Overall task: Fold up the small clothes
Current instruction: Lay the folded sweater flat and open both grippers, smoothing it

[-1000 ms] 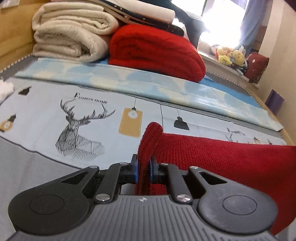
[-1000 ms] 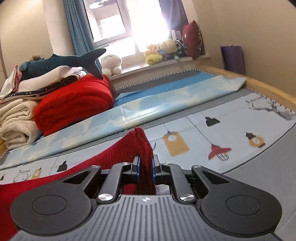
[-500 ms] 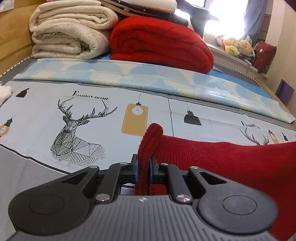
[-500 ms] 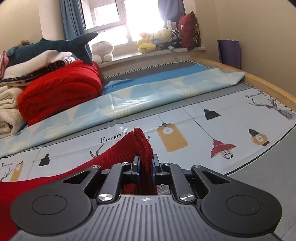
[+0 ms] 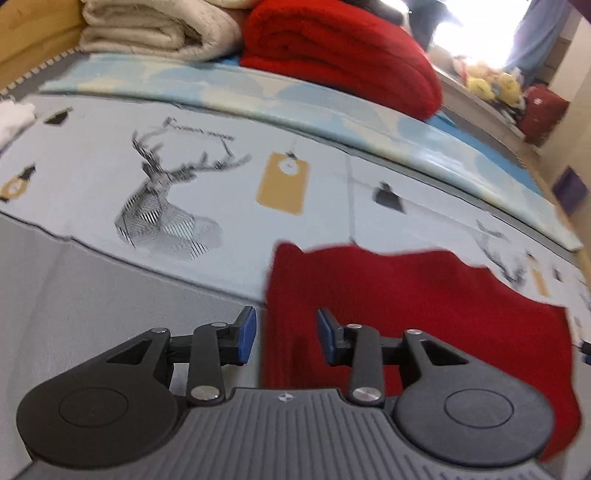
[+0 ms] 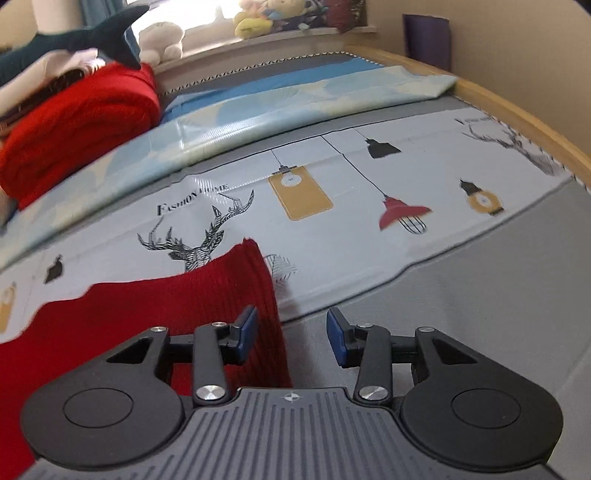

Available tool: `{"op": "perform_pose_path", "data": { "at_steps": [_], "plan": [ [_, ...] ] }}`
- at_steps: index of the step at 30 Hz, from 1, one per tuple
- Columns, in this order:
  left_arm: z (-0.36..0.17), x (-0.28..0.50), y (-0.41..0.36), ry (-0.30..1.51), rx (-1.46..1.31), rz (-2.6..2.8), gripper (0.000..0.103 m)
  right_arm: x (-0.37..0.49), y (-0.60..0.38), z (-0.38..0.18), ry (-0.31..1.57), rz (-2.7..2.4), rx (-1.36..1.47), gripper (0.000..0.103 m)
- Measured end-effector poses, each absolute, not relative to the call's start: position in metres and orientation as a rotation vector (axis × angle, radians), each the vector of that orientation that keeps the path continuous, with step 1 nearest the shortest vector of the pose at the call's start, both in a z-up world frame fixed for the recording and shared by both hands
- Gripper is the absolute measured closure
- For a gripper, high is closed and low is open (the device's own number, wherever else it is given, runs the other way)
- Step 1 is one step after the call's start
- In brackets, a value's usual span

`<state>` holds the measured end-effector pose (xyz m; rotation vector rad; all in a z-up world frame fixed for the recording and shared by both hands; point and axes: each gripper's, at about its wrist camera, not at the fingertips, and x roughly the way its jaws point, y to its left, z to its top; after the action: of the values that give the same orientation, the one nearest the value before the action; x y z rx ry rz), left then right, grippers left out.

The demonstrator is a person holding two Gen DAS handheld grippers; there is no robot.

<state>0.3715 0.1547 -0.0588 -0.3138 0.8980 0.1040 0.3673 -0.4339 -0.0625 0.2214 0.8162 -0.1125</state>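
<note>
Opening above the red knit garment [image 5: 424,306], both fingers grip nothing; only the right view shows a plush shark [image 6: 74,40].

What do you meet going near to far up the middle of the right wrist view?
Right claw → red knit garment → deer print → light blue folded sheet → windowsill plush toys.

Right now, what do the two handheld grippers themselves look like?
Both look alike. The left gripper and right gripper each have matte black linkage arms with round housings, silver pivot screws, and blue pads on the fingertips. Each sits on a dark grey ribbed body bearing a small crosshair mark at its front edge. No cables, hands or sleeves show.
</note>
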Motion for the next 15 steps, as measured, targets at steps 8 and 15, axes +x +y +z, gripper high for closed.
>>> {"op": "perform_pose_path", "data": {
  "at_steps": [8,15],
  "plan": [
    [-0.054,0.312,0.124,0.99,-0.249,-0.019,0.051,0.313,-0.417,-0.071,1.028,0.176,0.121,0.055],
    [-0.102,0.305,0.081,1.199,0.054,-0.011,0.051,0.294,-0.419,-0.092,1.164,0.129,0.071,0.057]
  ]
}}
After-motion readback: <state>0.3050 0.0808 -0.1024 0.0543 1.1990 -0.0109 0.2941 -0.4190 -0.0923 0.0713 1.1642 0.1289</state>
